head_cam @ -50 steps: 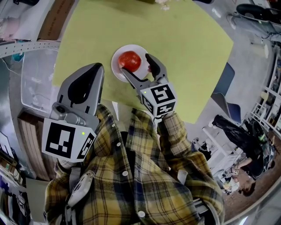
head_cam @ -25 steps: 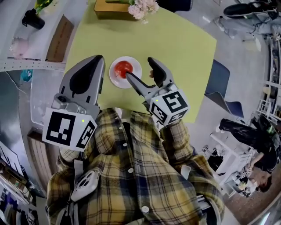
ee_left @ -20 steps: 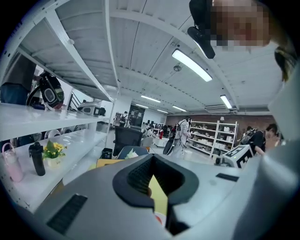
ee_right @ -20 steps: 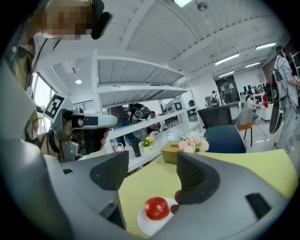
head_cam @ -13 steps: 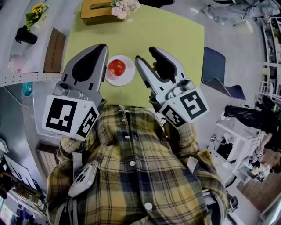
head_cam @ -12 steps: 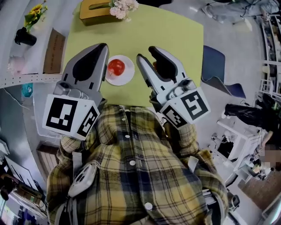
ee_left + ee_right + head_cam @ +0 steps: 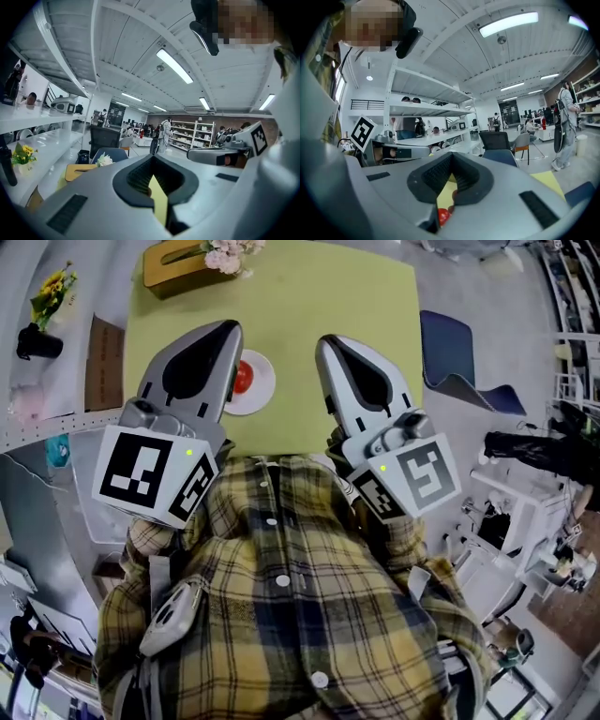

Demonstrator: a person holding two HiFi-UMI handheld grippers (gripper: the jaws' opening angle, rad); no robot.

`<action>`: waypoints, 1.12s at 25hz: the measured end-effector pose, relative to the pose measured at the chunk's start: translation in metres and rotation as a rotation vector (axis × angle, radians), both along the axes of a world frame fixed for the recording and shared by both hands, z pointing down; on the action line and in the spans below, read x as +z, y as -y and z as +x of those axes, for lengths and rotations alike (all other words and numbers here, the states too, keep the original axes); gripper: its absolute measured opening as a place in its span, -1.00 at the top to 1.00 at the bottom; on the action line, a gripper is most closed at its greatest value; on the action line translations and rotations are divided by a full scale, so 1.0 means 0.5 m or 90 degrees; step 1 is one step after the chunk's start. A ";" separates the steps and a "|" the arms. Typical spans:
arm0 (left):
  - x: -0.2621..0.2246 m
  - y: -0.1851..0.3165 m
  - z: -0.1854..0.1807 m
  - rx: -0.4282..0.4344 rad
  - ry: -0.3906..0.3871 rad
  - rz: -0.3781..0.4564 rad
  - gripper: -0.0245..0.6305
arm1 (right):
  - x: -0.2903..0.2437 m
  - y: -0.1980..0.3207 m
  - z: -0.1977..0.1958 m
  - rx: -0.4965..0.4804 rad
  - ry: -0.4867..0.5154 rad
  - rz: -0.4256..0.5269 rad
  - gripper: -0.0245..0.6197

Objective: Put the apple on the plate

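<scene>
**Apple on the plate, both grippers closed on nothing**

Head view, looking steeply down: the red apple (image 7: pixel 243 377) sits on the small white round plate (image 7: pixel 262 381), on the near part of the yellow-green desk (image 7: pixel 309 296), left of its middle. Only a sliver of the fruit shows, because the grey left gripper (image 7: pixel 228 327) hangs in front and covers the plate's left side. The grey right gripper (image 7: pixel 328 340) is alongside, clear of the plate, over the desk's near part. Both pairs of jaws meet tip to tip and neither has hold of anything. At the far left corner stands a wooden box (image 7: pixel 173 261) with pale pink flowers (image 7: pixel 225 251), cut off by the top of the frame. A yellow plaid shirt (image 7: pixel 281 596) fills the lower half and hides the desk's near edge.

Left gripper view: the jaws are pressed together, leaving just a notch behind the tips. Through it comes a strip of yellow-green desk and no apple. The right gripper's marker cube (image 7: pixel 259 137) pokes in from the right, its body partly cut off.

Right gripper view: here too the jaws are together, gripping nothing. Low in the notch a small patch of the apple peeks through. The plate under it cannot be made out.
</scene>
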State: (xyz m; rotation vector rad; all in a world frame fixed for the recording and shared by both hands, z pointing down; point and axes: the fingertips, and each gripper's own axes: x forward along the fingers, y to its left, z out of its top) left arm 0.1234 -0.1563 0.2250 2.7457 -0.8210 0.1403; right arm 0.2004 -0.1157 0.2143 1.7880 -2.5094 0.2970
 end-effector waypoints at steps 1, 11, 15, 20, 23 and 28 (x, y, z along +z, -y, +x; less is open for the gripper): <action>0.006 -0.004 0.013 0.004 0.000 -0.002 0.92 | 0.007 -0.004 0.012 0.007 -0.007 -0.005 0.93; -0.015 -0.019 0.013 0.014 -0.002 0.006 0.92 | -0.002 -0.020 0.017 0.031 -0.023 -0.024 0.94; -0.012 -0.021 0.006 0.012 -0.001 0.003 0.92 | -0.001 -0.017 0.014 0.031 -0.019 -0.026 0.94; 0.009 -0.024 0.015 0.020 0.005 -0.007 0.92 | 0.014 -0.015 0.021 0.030 -0.011 -0.035 0.94; 0.012 -0.021 0.023 0.029 0.009 -0.002 0.92 | 0.020 -0.008 0.025 0.030 -0.002 -0.042 0.94; -0.005 -0.012 0.025 0.045 0.005 0.016 0.92 | 0.011 -0.004 0.020 0.024 -0.003 -0.044 0.94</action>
